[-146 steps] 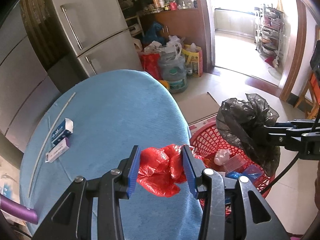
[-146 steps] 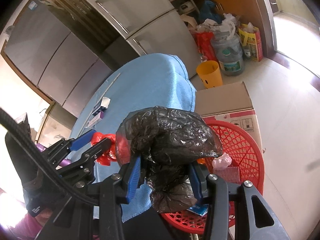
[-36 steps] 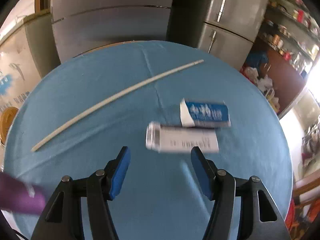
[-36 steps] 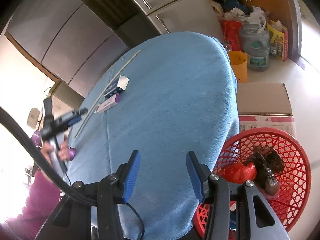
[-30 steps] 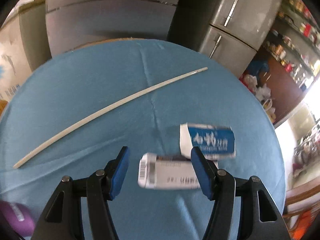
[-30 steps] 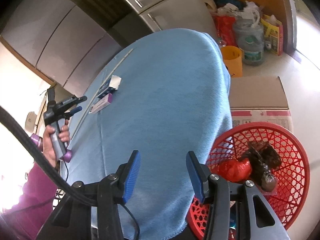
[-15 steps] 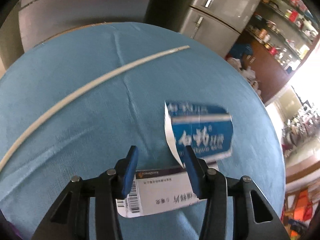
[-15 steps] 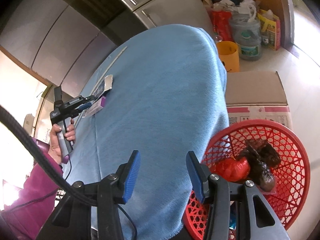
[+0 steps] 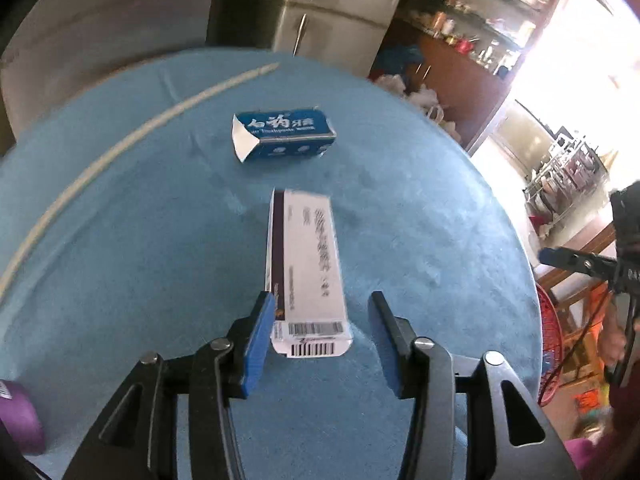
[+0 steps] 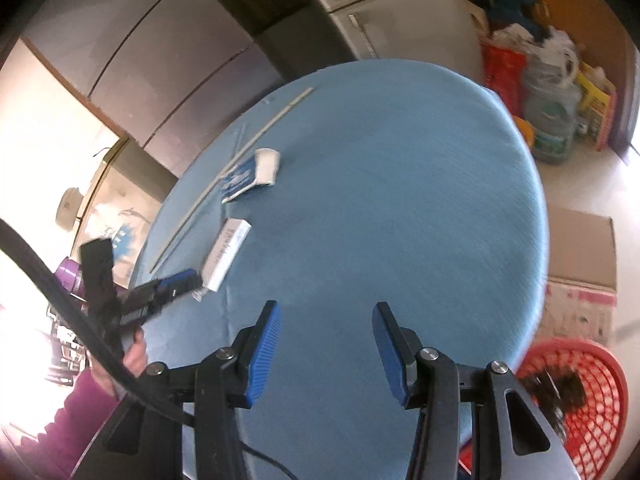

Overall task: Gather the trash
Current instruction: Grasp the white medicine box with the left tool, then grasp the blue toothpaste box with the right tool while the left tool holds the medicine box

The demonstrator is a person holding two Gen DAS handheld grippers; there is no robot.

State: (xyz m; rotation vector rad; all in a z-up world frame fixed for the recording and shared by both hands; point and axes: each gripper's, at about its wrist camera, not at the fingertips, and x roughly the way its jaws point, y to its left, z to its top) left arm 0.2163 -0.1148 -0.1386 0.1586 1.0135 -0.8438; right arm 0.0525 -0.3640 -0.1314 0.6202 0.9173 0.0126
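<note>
Now the white carton (image 9: 306,272), a long barcoded box seen crosswise a second ago, is found lengthwise on the blue tablecloth (image 9: 420,240), its barcode end between the opening jaws of the left gripper (image 9: 318,344), unpressed. The right gripper (image 10: 326,350) is held apart and empty, with the red basket (image 10: 600,364) beside it

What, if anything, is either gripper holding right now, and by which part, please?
Nothing is held. The opening left gripper straddles the barcode end of the white box without clamping it; the right gripper is empty.
</note>
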